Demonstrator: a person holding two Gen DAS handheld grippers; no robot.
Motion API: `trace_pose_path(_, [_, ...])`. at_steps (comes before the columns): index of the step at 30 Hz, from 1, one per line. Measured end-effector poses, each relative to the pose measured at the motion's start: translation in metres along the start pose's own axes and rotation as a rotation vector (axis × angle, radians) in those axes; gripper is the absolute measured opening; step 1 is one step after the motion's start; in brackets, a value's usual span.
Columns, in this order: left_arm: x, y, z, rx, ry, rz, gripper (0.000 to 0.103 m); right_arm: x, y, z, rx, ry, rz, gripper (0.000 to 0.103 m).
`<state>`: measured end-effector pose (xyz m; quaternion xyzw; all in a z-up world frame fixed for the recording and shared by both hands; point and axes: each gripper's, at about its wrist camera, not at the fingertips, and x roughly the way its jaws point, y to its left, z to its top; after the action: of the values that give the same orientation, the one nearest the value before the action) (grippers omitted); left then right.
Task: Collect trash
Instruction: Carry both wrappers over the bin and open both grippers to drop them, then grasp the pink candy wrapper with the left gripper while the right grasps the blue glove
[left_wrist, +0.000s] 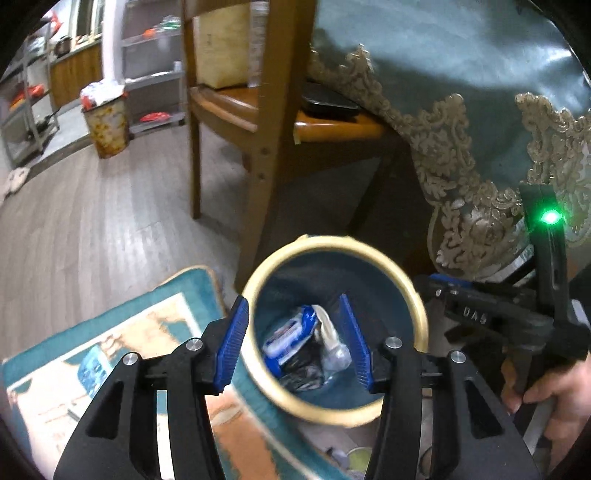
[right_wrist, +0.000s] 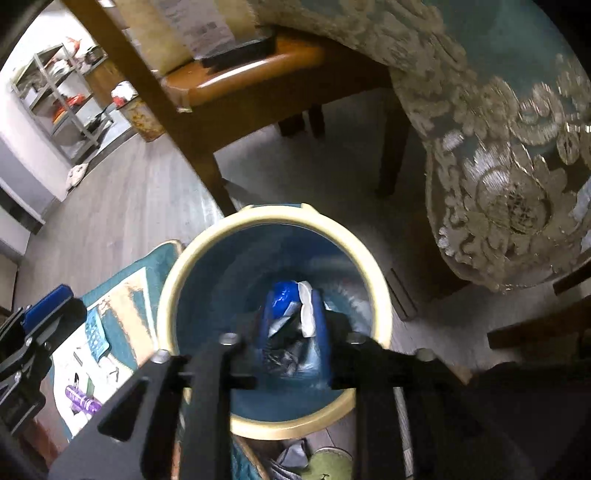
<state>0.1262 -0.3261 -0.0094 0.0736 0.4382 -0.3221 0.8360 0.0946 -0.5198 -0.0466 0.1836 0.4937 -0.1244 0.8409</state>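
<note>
Trash (left_wrist: 306, 343) in bin (left_wrist: 421, 314); rug (left_wrist: 110, 354) left, chair (left_wrist: 225, 107) behind.

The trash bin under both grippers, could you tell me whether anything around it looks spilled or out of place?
Nothing looks spilled: the trash bin stands upright with the trash at its bottom. Small items lie loose on the mat beside it.
</note>
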Motion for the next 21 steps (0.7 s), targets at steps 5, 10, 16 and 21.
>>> trace_pose_path(5, [-0.048,0.028,-0.027,-0.006,-0.027,0.07,0.064,-0.019,0.028,-0.006,-0.065,-0.031,0.028,0.048])
trace_pose_path(10, [-0.102,0.066,-0.055,-0.043,-0.068,0.147,0.086,-0.045,0.063,-0.02,-0.101,-0.087,0.106,0.092])
trace_pose_path(16, [-0.158,0.12,-0.103,-0.125,-0.102,0.272,0.092,-0.054,0.131,-0.057,-0.204,-0.048,0.203,0.097])
trace_pose_path(21, [-0.184,0.164,-0.148,-0.247,-0.103,0.343,0.093,-0.051,0.184,-0.099,-0.334,-0.011,0.213,0.097])
